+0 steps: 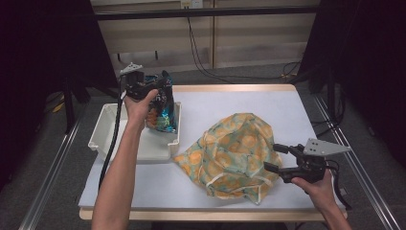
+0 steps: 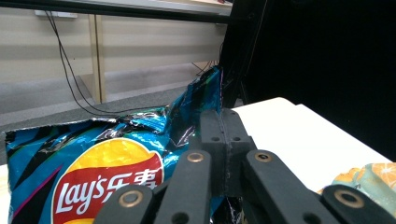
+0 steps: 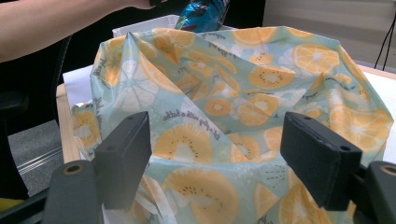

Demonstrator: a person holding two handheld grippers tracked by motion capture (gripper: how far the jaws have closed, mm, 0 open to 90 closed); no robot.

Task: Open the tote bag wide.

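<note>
High view, left gripper (image 1: 152,91) clenched on blue chip bag (image 1: 162,108) held above white tray (image 1: 110,139), right gripper (image 1: 276,158) jaws spread apart, fruit-print bag (image 1: 234,153) just right of tray.

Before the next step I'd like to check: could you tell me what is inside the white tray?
The blue chip bag stands in the white tray, pinched at its top by the shut left hand-held gripper. The tray's near floor looks bare; the forearm and bag hide the rest.
</note>
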